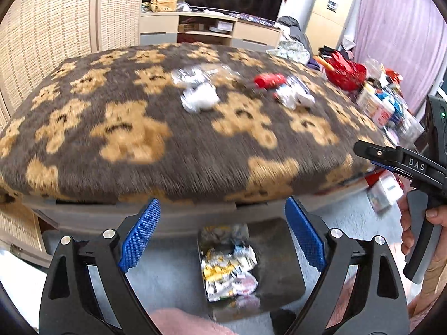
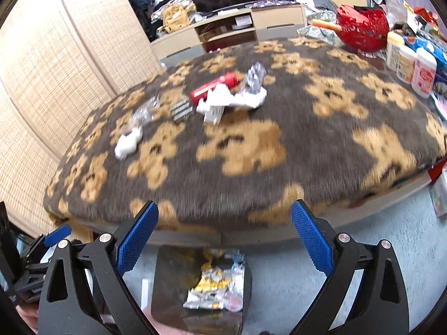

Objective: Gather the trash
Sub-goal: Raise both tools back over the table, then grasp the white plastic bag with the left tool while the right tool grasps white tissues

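Observation:
A dark bin (image 1: 279, 254) (image 2: 167, 293) stands on the floor below the table edge, holding crumpled wrappers (image 1: 229, 268) (image 2: 215, 284). On the bear-pattern blanket (image 1: 139, 145) (image 2: 307, 145) lie a crumpled white tissue (image 1: 199, 97) (image 2: 127, 142), a red wrapper (image 1: 269, 80) (image 2: 215, 86), white paper scraps (image 1: 293, 95) (image 2: 232, 100) and clear plastic (image 1: 192, 74) (image 2: 145, 111). My left gripper (image 1: 223, 240) is open and empty above the bin. My right gripper (image 2: 225, 243) is open and empty above the bin; it also shows in the left wrist view (image 1: 377, 156).
A red bowl-like bag (image 1: 346, 72) (image 2: 363, 28) and several bottles and packets (image 1: 382, 106) (image 2: 413, 67) crowd the table's right end. A wicker screen (image 1: 50, 33) (image 2: 56, 69) stands at left. A TV cabinet (image 1: 209, 28) is behind. Grey carpet (image 2: 293, 273) surrounds the bin.

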`<state>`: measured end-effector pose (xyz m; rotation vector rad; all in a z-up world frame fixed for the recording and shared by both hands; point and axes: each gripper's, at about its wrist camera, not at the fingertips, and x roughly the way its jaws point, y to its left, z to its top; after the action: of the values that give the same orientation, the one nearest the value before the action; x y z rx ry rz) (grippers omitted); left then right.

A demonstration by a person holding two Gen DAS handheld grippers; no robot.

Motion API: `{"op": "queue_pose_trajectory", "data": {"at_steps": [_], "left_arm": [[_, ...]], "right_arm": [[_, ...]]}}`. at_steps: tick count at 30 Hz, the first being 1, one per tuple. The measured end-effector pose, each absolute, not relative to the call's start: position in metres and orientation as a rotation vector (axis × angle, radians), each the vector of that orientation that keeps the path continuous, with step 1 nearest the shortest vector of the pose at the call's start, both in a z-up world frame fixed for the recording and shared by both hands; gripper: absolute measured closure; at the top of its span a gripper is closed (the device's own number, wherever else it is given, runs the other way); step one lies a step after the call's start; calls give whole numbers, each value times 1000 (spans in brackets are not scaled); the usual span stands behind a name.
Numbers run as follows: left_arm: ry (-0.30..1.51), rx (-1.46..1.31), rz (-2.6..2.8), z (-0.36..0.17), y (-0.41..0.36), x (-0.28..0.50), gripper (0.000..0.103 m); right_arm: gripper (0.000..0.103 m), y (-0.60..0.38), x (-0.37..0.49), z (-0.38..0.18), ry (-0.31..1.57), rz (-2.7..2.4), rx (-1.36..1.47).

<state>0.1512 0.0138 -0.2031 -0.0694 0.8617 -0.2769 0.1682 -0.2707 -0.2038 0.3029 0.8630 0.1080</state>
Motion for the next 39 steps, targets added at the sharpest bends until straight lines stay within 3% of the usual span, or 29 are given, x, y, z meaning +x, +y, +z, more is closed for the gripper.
{"op": "queue_pose_trajectory", "data": {"at_steps": [6, 15, 22, 24, 27, 29, 31, 32, 34, 39], "left_arm": [[838, -66, -254, -194, 16, 197, 17], [824, -63, -249, -193, 8, 264, 18], [858, -59, -256, -210, 3, 304, 26], [873, -64, -260, -216, 1, 315, 30], [894, -62, -279, -224, -2, 326, 42], [904, -56, -290, -228, -5, 329, 52], [902, -52, -303, -230, -7, 327, 67], [900, -48, -305, -230, -9, 326, 69], [898, -37, -310, -230, -11, 322, 76], [899, -31, -332, -225, -16, 308, 83]], "right_arm": [[8, -269, 215, -198, 827, 98, 269], [22, -259, 278, -204, 813, 106, 239], [23, -254, 313, -213, 826, 95, 202], [28, -256, 320, -218, 834, 95, 206], [45, -258, 327, -226, 856, 101, 209], [68, -260, 328, -230, 870, 105, 214], [73, -262, 326, -233, 871, 110, 217], [79, -263, 324, -233, 869, 109, 215], [84, -264, 320, -233, 871, 110, 217], [89, -266, 303, -226, 864, 115, 219]]}}
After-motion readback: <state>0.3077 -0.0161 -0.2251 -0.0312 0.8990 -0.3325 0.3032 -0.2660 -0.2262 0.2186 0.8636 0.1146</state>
